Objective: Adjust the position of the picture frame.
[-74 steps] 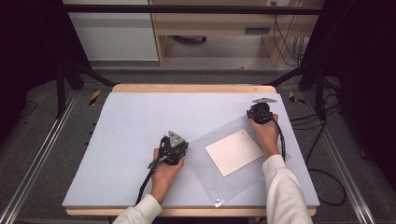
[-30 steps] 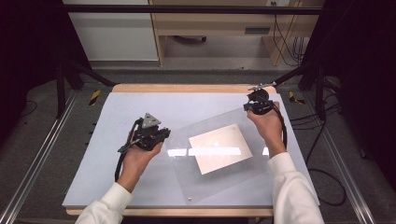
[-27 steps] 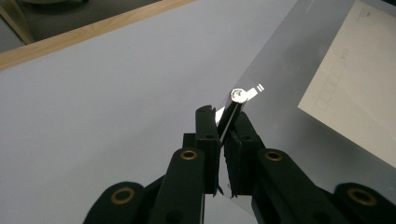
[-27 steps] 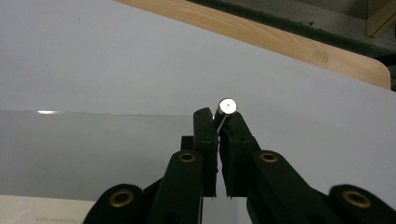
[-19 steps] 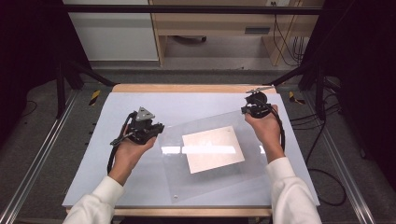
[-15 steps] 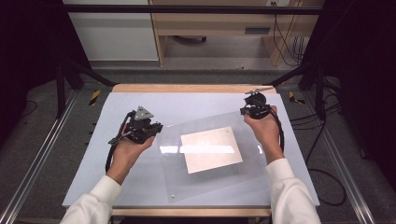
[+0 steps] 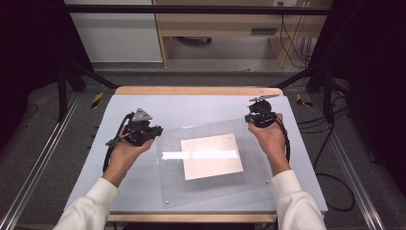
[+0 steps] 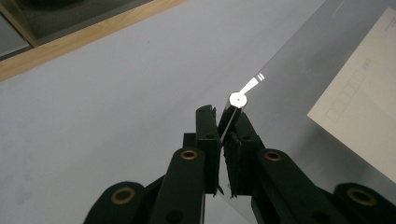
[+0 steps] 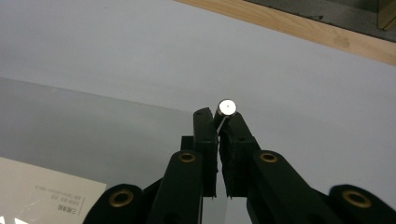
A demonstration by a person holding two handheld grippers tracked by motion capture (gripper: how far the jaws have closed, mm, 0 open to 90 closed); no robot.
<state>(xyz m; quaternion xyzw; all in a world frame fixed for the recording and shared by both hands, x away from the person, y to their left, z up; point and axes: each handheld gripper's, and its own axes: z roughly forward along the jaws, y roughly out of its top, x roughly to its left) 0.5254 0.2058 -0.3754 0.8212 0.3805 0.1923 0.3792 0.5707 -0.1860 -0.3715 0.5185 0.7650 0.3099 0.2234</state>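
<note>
A clear rectangular acrylic sheet, with a beige paper card beneath it, is held over the middle of the pale blue desk, toward its near edge. The far left corner is clamped between the fingers of the left gripper; the far right corner is clamped by the right gripper. Risk: each grip is taken only at a corner beside a metal standoff, so uneven lifting could let the smooth sheet be twisted free, and the card could be shifted.
</note>
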